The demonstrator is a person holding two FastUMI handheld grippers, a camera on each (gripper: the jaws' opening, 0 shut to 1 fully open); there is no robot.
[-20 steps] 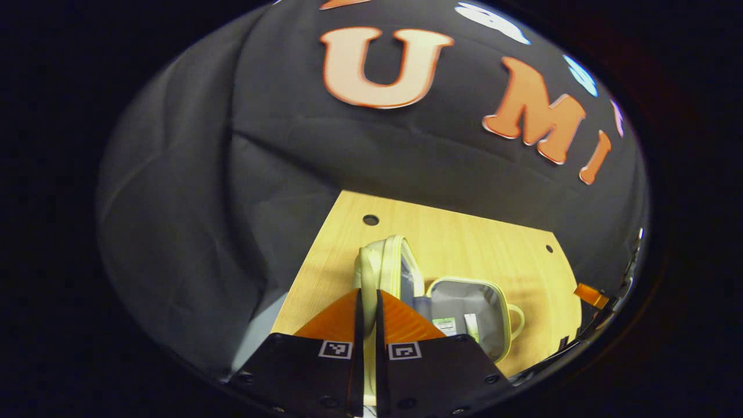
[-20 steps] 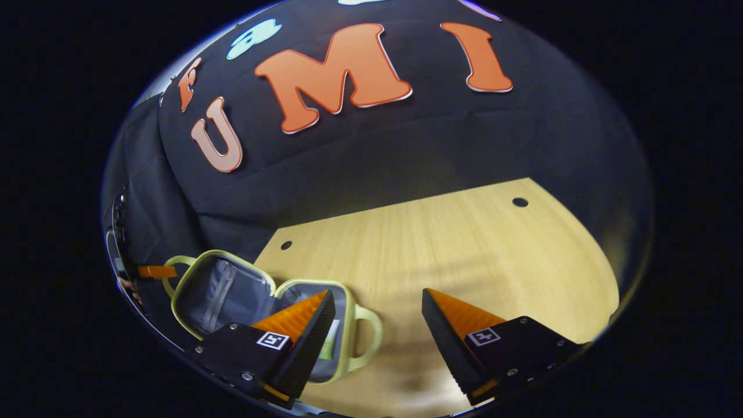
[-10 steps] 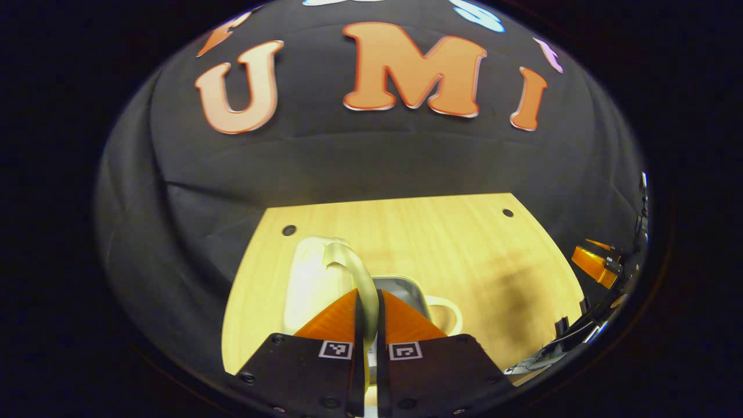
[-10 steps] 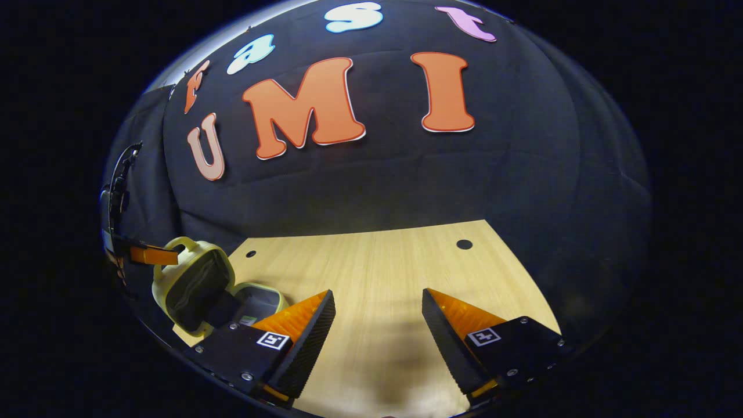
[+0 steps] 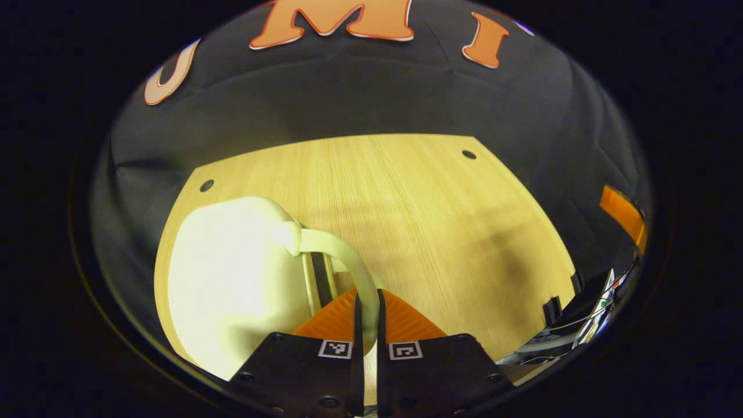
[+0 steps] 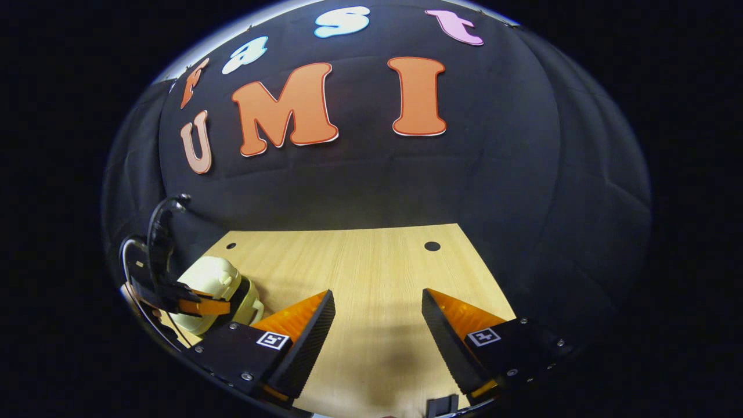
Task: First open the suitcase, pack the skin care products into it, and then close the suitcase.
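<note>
Left gripper view
Left gripper [image 5: 367,302]: its two fingers stood almost together at the bottom of the view, pinched on the pale handle [image 5: 341,255] of the suitcase.
Suitcase [image 5: 232,278]: a small pale cream case lay on the near left part of the table, its smooth lid facing up and folded nearly down over the lower half; a dark slit with the zip edge [image 5: 318,278] showed just left of the fingers, so the case was not quite shut.
Handle: it curved from the lid's right edge down into the narrow gap between the fingers.
Table [image 5: 418,209]: light wood, with a small round hole [image 5: 206,186] at the far left corner and another [image 5: 468,155] at the far right.
Right gripper [image 5: 624,213]: seen at the far right edge, well apart from the suitcase.

Right gripper view
Right gripper [image 6: 377,316]: its fingers were spread wide apart over bare table [image 6: 360,267], with nothing between them.
Suitcase [image 6: 217,284]: it sat at the near left of the table, close to the left finger of this gripper but not touching it, lid lowered over the base.
Left gripper [image 6: 203,306]: it was at the suitcase's near side, fingers at the handle.
Cable [image 6: 157,232]: a dark cable looped up from the left gripper.
Skin care products: I could not tell their place in either view.
</note>
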